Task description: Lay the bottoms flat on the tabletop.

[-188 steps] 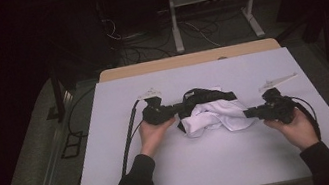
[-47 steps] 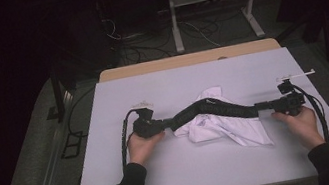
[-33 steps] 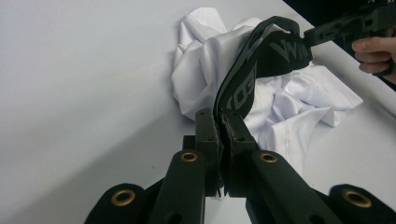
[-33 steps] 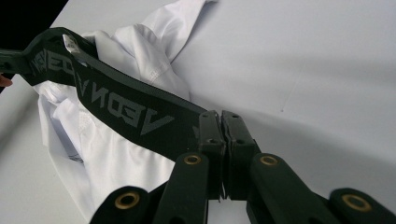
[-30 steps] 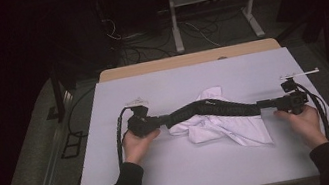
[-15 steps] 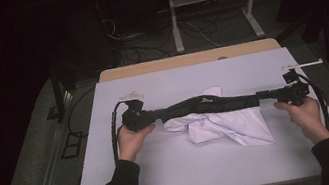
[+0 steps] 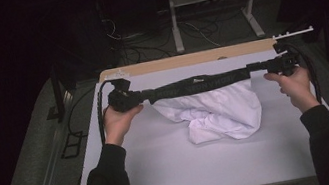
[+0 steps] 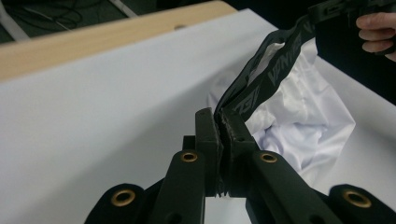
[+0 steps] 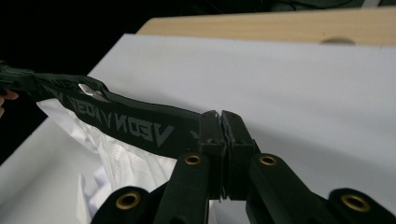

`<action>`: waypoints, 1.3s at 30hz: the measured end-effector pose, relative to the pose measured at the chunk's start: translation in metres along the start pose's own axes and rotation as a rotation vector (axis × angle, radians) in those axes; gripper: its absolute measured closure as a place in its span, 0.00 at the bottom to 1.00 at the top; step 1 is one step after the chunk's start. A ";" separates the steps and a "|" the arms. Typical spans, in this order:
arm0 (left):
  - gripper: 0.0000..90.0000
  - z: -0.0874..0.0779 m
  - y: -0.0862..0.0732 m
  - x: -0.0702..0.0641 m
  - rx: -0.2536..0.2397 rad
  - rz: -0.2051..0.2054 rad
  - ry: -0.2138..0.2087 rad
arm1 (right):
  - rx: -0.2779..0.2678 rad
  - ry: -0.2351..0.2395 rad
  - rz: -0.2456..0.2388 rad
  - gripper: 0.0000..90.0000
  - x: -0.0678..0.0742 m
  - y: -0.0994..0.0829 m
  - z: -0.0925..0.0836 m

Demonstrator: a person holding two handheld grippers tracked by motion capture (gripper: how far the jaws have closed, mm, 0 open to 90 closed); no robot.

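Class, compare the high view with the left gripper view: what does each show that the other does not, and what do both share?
High view alone: both of the person's forearms in dark sleeves, the left tool seen from outside, cables on the floor beyond the table, and the whole white table top.

Left gripper view alone: a close look at that tool's black jaws shut on the end of the black lettered waistband, pads pressed together.

Both: the white crumpled garment hanging from the stretched waistband, the wooden board at the far edge, and the right tool gripping the other end.
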State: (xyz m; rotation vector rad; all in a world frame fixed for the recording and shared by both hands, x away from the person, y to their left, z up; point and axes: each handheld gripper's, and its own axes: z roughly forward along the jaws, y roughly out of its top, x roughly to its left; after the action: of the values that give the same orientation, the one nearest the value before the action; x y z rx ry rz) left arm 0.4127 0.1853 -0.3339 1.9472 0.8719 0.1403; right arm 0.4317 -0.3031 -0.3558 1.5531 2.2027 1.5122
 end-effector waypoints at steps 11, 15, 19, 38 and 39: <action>0.96 0.013 0.052 0.012 0.072 0.055 0.088 | -0.027 -0.058 0.034 0.97 -0.008 0.042 0.017; 0.96 0.014 0.067 0.018 0.075 0.057 0.110 | -0.044 -0.068 0.041 0.97 -0.011 0.058 0.020; 0.96 0.014 0.077 0.025 0.081 0.055 0.141 | -0.060 -0.064 0.035 0.97 -0.010 0.068 0.021; 0.96 -0.023 0.149 0.036 0.056 0.119 0.280 | -0.115 -0.072 -0.031 0.97 0.019 0.117 0.033; 0.96 -0.019 0.148 0.038 0.054 0.111 0.282 | -0.115 -0.072 -0.031 0.97 0.019 0.117 0.033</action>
State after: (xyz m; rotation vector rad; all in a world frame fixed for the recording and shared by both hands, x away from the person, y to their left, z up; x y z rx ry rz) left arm 0.5088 0.1815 -0.2133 2.0580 0.9563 0.4703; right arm 0.5205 -0.2651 -0.2804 1.5077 2.0530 1.5195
